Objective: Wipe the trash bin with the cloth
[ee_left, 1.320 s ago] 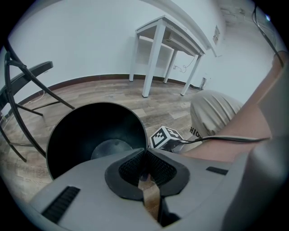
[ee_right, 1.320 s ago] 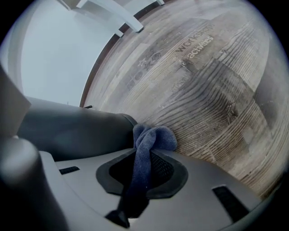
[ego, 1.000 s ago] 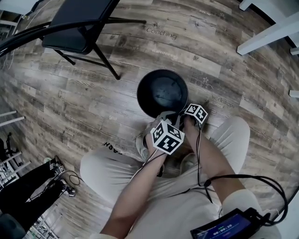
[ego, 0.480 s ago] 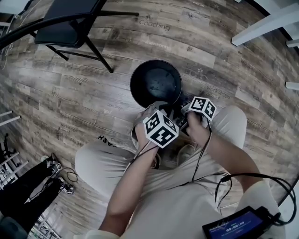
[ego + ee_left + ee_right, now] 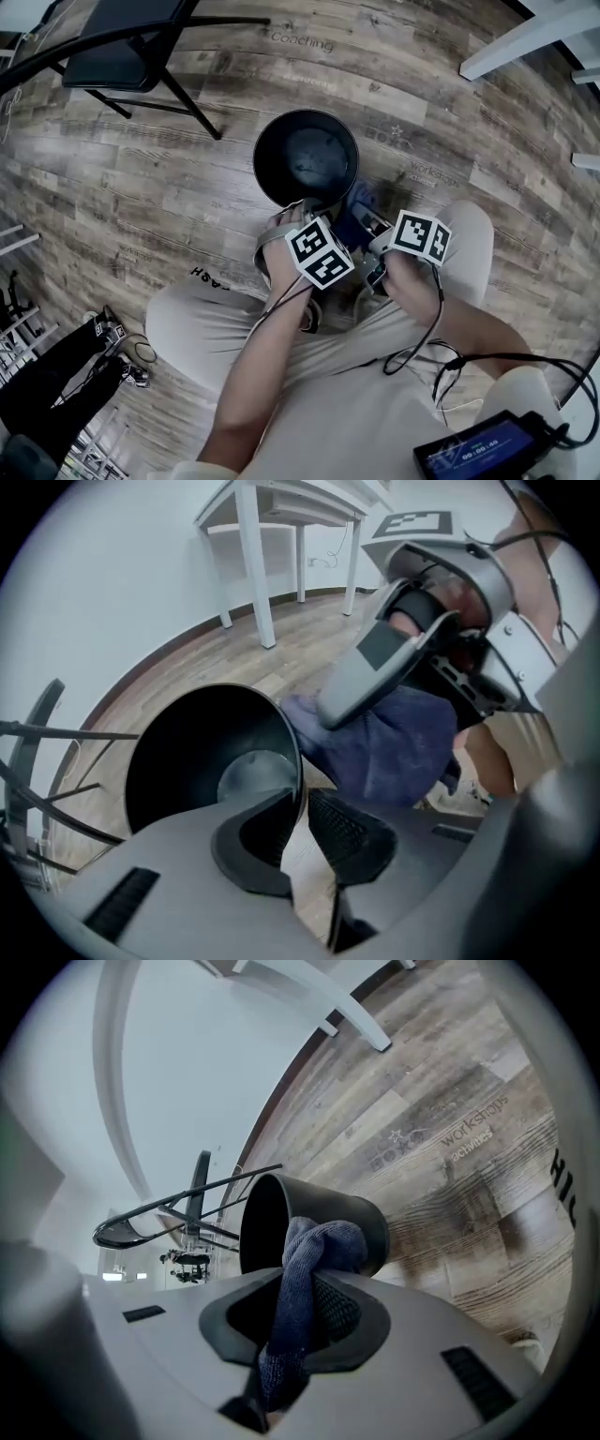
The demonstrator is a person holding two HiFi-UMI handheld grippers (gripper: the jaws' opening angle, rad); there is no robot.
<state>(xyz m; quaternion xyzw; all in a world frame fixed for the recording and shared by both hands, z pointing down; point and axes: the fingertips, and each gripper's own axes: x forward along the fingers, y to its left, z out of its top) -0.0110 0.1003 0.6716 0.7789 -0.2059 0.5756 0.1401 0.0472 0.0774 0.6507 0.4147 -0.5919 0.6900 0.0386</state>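
Note:
The black round trash bin stands on the wood floor in front of the person's knees. My left gripper points down at its near rim. Its jaws have just been opening, and the rim's edge sits in the gap between the pads without being pressed. Its marker cube shows in the head view. My right gripper is shut on the blue cloth, which hangs bunched just right of the bin. The left gripper view shows that gripper above the cloth.
A black folding chair stands at the upper left, and white table legs at the upper right. Dark equipment with cables lies at the lower left. The person's trousered legs and a screen device fill the bottom.
The right gripper has lifted away from the bin's rim and moved right with the cloth. The left gripper's cube has rolled and stayed at the near rim.

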